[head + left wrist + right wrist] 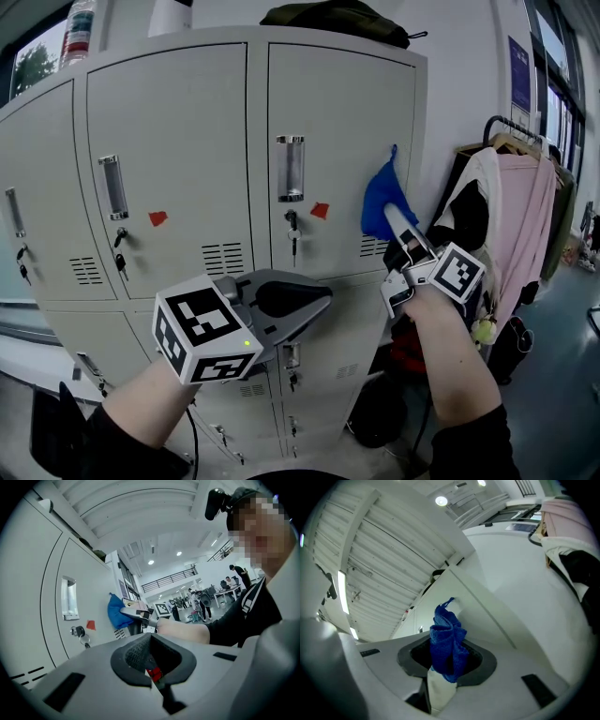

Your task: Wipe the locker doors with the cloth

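The grey locker bank fills the head view. A blue cloth [382,199] is pressed on the upper right locker door [342,112], near its right edge beside the vent slots. My right gripper [395,216] is shut on the cloth, which bunches up out of the jaws [447,639]. The left gripper view shows the same cloth [115,612] against the door. My left gripper [324,302] hovers lower, in front of the seam between the upper and lower doors, shut and holding nothing [153,668].
Each door carries a recessed handle [291,169], a lock with a key [293,227] and a red sticker [320,210]. A dark bag [337,19] lies on the locker top. A clothes rack with a pink garment [527,220] stands close on the right.
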Available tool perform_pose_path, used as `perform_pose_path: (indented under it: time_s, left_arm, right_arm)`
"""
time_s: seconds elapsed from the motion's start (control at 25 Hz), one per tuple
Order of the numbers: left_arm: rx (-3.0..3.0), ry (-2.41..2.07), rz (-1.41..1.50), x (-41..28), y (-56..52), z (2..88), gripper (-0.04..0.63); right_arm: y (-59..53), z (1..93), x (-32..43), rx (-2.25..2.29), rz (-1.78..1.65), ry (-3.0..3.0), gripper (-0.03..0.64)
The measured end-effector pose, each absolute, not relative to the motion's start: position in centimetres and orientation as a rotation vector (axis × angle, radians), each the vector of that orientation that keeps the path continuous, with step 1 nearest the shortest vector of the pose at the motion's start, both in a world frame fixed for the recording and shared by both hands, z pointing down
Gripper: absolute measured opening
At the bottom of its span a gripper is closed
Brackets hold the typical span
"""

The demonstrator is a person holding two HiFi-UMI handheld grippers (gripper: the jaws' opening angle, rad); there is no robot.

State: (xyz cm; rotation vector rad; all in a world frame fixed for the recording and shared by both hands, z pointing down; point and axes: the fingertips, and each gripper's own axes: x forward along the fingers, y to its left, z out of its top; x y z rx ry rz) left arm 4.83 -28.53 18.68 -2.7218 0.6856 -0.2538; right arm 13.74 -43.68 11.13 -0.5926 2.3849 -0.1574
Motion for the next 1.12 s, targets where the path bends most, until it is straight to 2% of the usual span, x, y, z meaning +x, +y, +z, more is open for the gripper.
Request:
perform_pose_path:
  time_s: [0.32,0.44,0.72,1.12]
  left_arm:
    - [-2.736,0.737,-0.266,1.0,-27.2,19.4,0.008]
    - [-2.734,0.759,-0.282,-0.2,-26.8,19.5,0.008]
    - [-2.735,0.760,-0.312,-0.6,-26.9,19.9,0.008]
    - [-2.754,0.717,-0.332,1.1,-28.3,20.4,0.008]
  right_arm:
    - [-40.1,12.6,4.0,-0.424,-0.190,2.504,0.103]
    - [-40.6,13.3,2.6,-0.453,-0.199,2.516,0.101]
    - [-42.8,14.1,5.8,-0.513,-0.221,2.447,0.103]
    - [-46.7,14.8,15.9,-0.710,-0.221,2.317,0.103]
